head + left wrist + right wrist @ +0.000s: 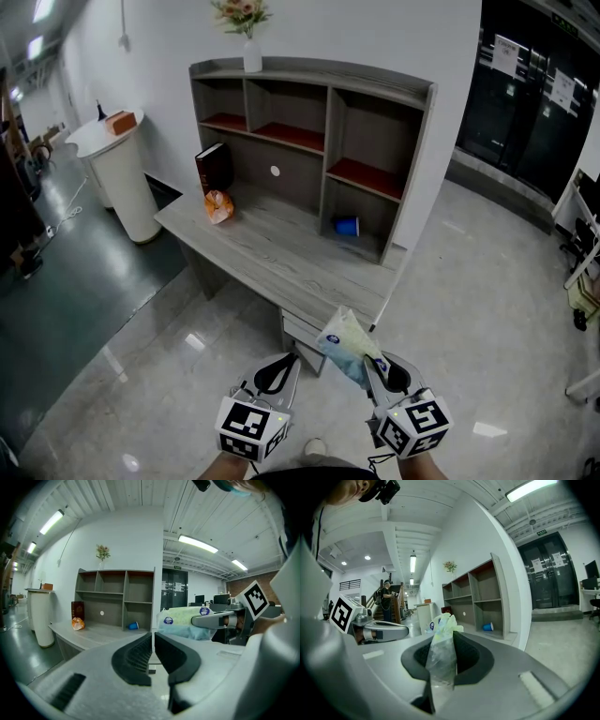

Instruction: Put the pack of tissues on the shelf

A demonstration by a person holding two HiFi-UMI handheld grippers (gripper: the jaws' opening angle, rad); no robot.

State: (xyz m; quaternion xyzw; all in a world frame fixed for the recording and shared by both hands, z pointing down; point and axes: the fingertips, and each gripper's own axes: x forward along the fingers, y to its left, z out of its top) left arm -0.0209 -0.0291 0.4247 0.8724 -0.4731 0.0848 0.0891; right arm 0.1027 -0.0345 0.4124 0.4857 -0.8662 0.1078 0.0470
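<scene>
The pack of tissues (pixel 349 345), pale green and blue in clear wrap, is clamped between the jaws of my right gripper (pixel 373 364); it sticks up and forward from them (pixel 440 644). In the left gripper view the pack (pixel 187 620) shows to the right, held level. My left gripper (pixel 278 373) is shut with nothing in it, its jaws together (pixel 153 653). Both grippers hover above the floor in front of the grey desk (pixel 272 253). The shelf unit (pixel 309 141) with red-lined compartments stands on the desk, well ahead of the grippers.
On the desk lie an orange bag (pixel 218 206), a dark book (pixel 213 167) and a blue cup (pixel 346 226). A vase of flowers (pixel 250 37) tops the shelf. A white round stand (pixel 120 178) is left of the desk. A person (pixel 386 603) stands far off.
</scene>
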